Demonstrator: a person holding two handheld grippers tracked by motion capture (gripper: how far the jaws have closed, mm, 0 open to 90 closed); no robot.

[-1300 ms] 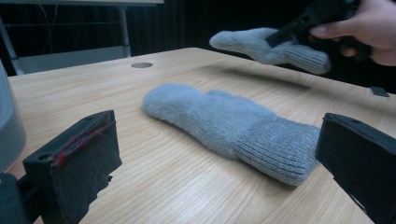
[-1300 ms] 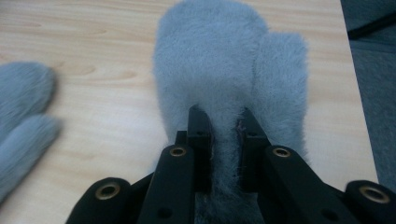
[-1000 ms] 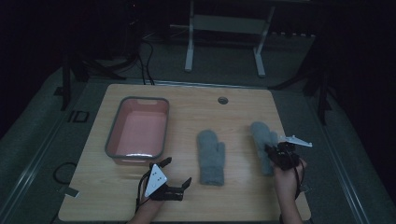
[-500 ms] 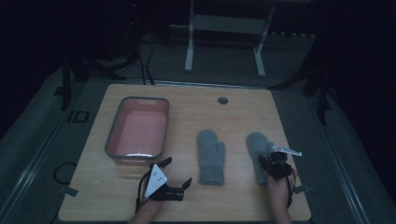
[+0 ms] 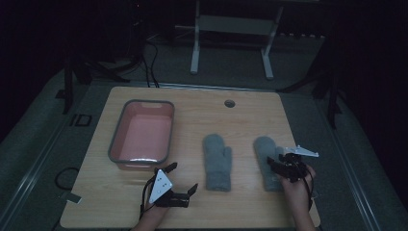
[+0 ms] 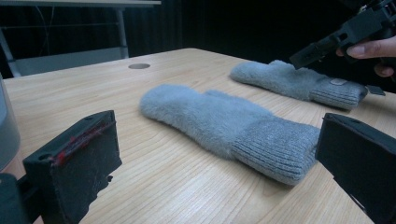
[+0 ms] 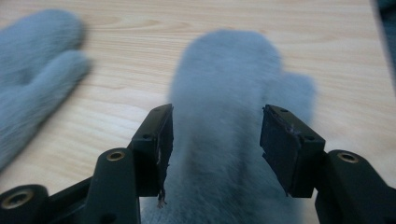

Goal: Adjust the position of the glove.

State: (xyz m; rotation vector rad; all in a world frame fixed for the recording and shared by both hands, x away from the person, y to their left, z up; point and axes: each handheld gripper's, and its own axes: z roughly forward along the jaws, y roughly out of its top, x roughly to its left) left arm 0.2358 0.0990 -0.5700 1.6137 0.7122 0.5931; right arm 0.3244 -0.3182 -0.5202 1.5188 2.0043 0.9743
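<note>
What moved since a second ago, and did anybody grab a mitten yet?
The right gripper slid back toward the person, along the right mitten toward its cuff end. Its jaws are open on either side of the mitten, and nothing is grabbed yet. The mitten may have shifted slightly too. The left gripper, the middle mitten and the pink tub stayed where they were.

A pink tub [image 5: 143,136] with a grey rim is seen at centre left on the wooden table [image 5: 240,115]; a round cable hole [image 5: 229,103] (small, dark) sits above centre, and a white stand [image 5: 231,38] is glimpsed at the top.
</note>
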